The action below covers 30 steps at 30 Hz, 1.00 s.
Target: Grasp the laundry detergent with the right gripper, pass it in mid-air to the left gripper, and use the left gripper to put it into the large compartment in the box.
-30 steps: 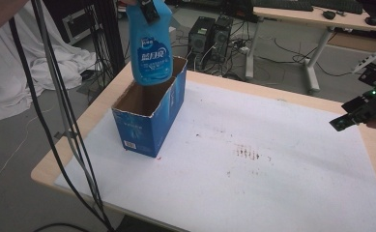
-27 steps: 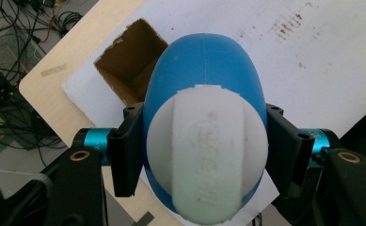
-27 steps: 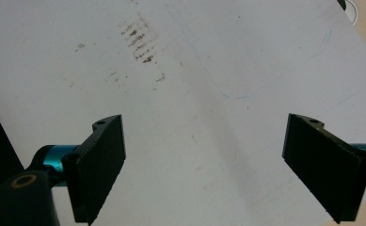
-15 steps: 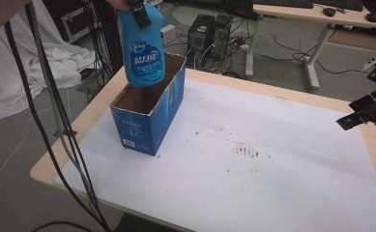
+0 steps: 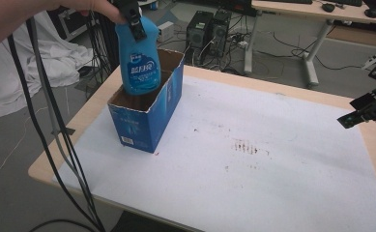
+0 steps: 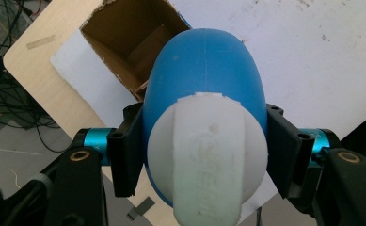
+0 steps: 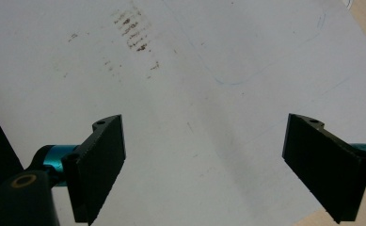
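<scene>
Left hand-held gripper [image 5: 133,21] pinching blue bottle [image 5: 138,60] at neck, bottle bottom just inside open blue box [image 5: 149,118] on table [image 5: 282,159]; lowering seems half done, release left. Right hand-held gripper [image 7: 204,165] spread, empty, above white sheet [image 7: 180,70]

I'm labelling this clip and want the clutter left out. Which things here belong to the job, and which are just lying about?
In the job:
blue bottle, gripped by the left gripper
open blue box beneath it

Lying about:
right gripper, open above the white sheet
brown stains
white cloth on the floor
computer towers
</scene>
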Available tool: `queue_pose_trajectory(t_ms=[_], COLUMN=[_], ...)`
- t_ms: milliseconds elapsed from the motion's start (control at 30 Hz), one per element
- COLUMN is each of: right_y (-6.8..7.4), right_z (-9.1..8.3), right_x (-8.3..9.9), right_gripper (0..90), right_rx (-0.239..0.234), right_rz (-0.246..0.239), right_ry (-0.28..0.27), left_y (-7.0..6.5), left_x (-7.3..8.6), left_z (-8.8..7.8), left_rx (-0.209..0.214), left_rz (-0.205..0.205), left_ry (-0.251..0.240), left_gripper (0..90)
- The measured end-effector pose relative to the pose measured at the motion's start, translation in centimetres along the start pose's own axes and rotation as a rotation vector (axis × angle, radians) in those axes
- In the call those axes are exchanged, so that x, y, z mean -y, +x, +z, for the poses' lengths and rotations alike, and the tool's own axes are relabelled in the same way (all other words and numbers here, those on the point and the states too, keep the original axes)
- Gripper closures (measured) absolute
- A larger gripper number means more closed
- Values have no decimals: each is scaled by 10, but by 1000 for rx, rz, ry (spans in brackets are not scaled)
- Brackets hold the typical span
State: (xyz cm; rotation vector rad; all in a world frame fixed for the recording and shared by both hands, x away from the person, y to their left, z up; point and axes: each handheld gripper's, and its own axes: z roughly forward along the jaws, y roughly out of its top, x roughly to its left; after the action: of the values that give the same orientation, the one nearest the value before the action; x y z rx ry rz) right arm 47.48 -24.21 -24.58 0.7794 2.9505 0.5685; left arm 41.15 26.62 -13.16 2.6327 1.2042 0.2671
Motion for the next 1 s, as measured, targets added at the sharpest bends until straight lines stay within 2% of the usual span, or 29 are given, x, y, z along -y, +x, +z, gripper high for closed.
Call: queue_pose_trajectory(t_ms=[500, 667, 1000], right_y=[-1, -1, -4], right_z=[0, 1, 0], right_x=[5, 6, 9], right_gripper=[130, 131, 131], right_rx=[-1, -1, -3], right_rz=[7, 8, 13], right_ry=[-4, -1, -10], left_y=[-5, -6, -8], left_x=[2, 4, 10], left_z=[30, 43, 64], left_rx=[31, 39, 43], left_rz=[17, 36, 43], left_ry=[37, 71, 85], left_gripper=[383, 383, 383])
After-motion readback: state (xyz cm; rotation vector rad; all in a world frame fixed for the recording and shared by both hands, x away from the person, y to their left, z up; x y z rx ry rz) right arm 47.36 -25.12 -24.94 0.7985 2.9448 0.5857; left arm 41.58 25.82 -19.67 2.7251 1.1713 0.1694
